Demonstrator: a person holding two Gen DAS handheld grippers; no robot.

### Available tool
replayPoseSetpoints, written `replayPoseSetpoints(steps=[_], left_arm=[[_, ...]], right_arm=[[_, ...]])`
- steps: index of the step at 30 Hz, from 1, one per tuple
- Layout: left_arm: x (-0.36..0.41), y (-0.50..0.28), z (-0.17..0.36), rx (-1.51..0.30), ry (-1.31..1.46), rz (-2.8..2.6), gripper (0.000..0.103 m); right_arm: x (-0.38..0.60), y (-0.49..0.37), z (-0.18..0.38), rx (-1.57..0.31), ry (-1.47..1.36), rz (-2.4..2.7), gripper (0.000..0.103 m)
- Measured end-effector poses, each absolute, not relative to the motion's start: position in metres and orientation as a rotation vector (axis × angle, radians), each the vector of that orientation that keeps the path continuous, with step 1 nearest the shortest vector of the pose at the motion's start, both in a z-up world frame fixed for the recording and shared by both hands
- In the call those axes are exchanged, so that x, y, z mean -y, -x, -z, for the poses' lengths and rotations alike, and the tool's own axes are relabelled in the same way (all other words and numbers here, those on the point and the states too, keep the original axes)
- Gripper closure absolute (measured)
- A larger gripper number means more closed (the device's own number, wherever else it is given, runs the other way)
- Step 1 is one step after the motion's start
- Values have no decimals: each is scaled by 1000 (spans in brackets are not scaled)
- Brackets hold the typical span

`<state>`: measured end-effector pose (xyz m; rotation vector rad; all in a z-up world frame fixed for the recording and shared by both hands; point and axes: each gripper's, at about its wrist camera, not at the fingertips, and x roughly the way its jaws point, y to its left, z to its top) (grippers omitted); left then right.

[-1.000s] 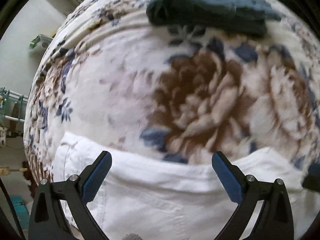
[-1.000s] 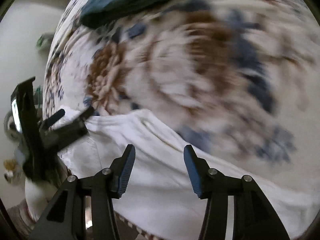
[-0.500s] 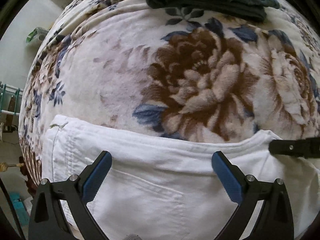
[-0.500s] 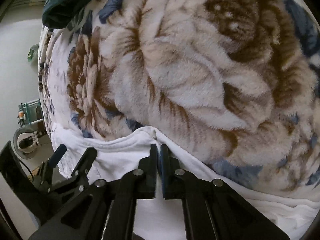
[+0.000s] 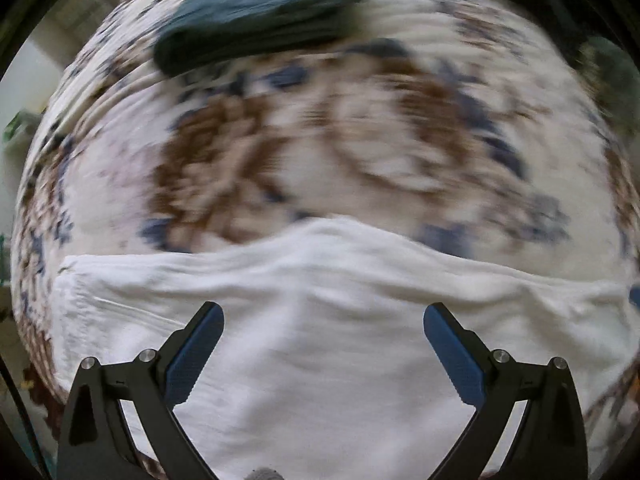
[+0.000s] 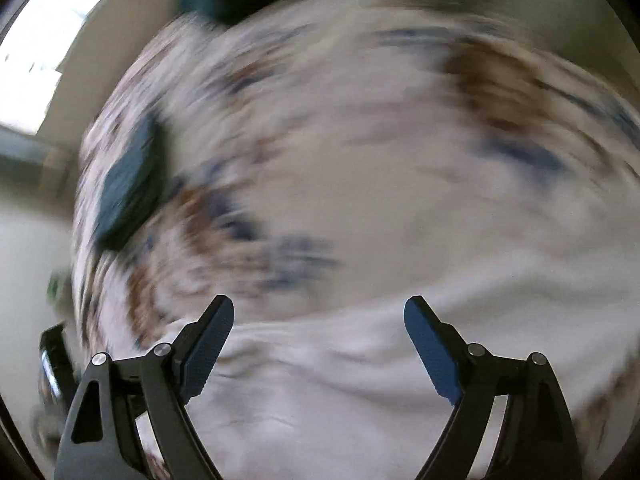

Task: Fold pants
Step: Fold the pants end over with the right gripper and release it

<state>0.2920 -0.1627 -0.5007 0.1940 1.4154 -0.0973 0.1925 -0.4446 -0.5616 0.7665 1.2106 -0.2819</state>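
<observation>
White pants [image 5: 320,304] lie flat across the near part of a floral blanket [image 5: 320,140]; both views are motion-blurred. My left gripper [image 5: 323,322] hangs open above the white cloth, nothing between its blue pads. In the right wrist view the same white pants [image 6: 360,380] fill the bottom. My right gripper [image 6: 319,316] is over their upper edge, its jaws opening wide, with no cloth pinched between them. The left gripper's dark body [image 6: 54,364] shows at the lower left edge of the right wrist view.
A folded dark teal garment [image 5: 256,28] lies on the far side of the blanket, also seen as a teal garment [image 6: 128,184] at left in the right wrist view. The bed's edge drops to a pale floor [image 6: 28,280] on the left. A dark shape [image 5: 608,76] sits at far right.
My right gripper, shut on the pants' edge half a second ago, has let go, opened wide and swung away. The left gripper has slid across the pants, still open.
</observation>
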Motion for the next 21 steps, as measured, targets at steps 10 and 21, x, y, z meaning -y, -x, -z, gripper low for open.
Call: replayPoseSetpoints(steps=[10, 21], left_arm=[[295, -212, 539, -1522, -301, 313, 0], [330, -204, 583, -1599, -363, 266, 0]], right_arm=[[630, 12, 642, -1000, -1362, 662, 14], [647, 17, 662, -708, -1373, 411, 67]])
